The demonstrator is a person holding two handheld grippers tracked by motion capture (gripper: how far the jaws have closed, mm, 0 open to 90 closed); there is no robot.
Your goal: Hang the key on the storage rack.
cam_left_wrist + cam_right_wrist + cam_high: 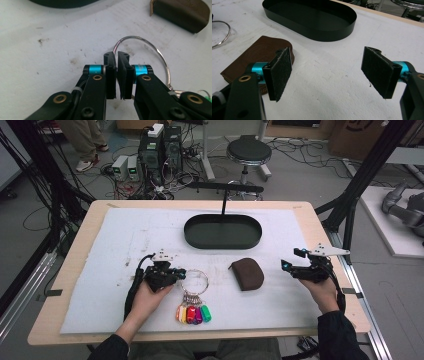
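Observation:
A large metal key ring (206,280) lies on the white mat with several coloured tags (192,314) fanned out below it. My left gripper (182,275) is at the ring's left side. In the left gripper view its jaws (116,56) are pressed together on the ring's wire (160,56). A brown pouch (247,273) rests right of the ring, and a black oval tray (222,245) stands beyond both. My right gripper (291,260) hovers right of the pouch, open and holding nothing. The right gripper view (328,62) has the pouch (259,52) behind its left pad.
The white mat (100,270) covers most of the wooden table. A thin black post (224,202) rises behind the tray. Past the table's far edge are a stool (248,152), computer boxes and cables on the floor. A person's legs stand at the far left.

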